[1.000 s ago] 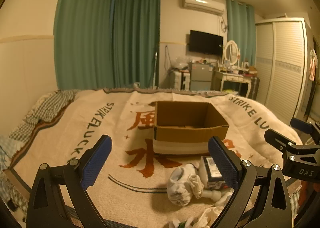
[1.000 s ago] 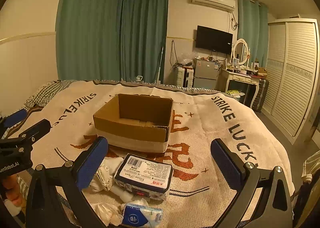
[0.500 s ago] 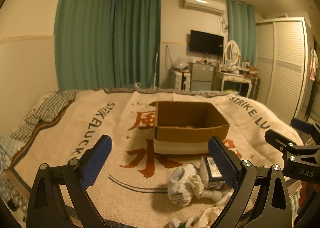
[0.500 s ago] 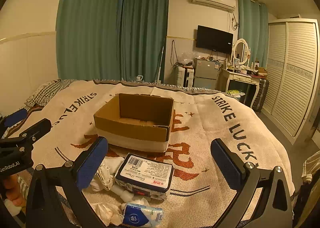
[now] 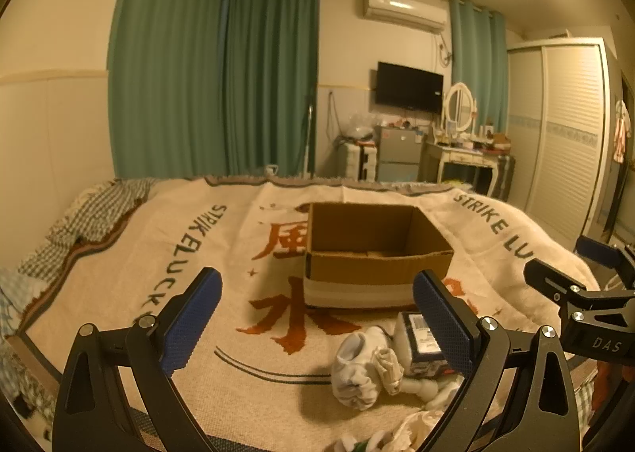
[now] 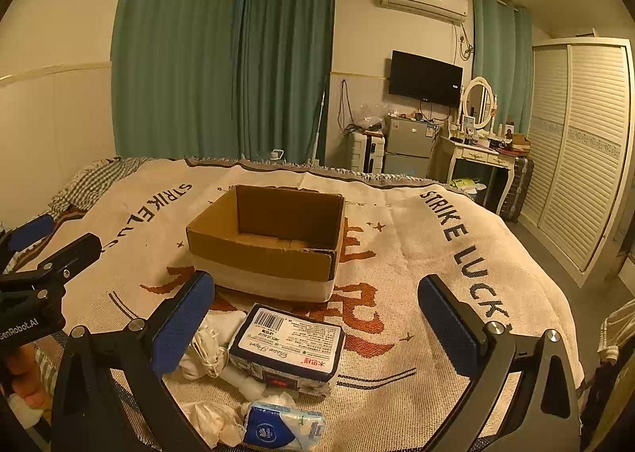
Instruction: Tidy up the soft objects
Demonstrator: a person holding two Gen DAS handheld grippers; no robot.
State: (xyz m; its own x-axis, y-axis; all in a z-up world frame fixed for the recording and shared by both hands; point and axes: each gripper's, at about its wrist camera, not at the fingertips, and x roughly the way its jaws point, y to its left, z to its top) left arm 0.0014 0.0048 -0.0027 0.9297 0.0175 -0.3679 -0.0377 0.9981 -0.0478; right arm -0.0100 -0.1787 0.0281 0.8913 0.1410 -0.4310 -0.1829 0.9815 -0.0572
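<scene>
An open, empty cardboard box (image 5: pixel 377 253) (image 6: pixel 274 241) stands mid-bed on the printed blanket (image 5: pixel 222 253). In front of it lies a pile of soft things: a tissue pack with a barcode (image 6: pixel 287 349) (image 5: pixel 420 345), white rolled socks (image 5: pixel 363 366) (image 6: pixel 206 349), and a small blue tissue packet (image 6: pixel 281 428). My left gripper (image 5: pixel 317 317) is open and empty, held above the near blanket left of the pile. My right gripper (image 6: pixel 317 325) is open and empty, hovering over the tissue pack.
Checked bedding (image 5: pixel 91 218) lies at the bed's left edge. Green curtains (image 6: pixel 222 63), a TV (image 6: pixel 424 77), a small fridge (image 6: pixel 408 146), a dressing table (image 6: pixel 480 150) and a white wardrobe (image 6: pixel 579 150) stand beyond the bed.
Almost nothing; both grippers stay open and hover in place, with the right view shifting very slightly.
</scene>
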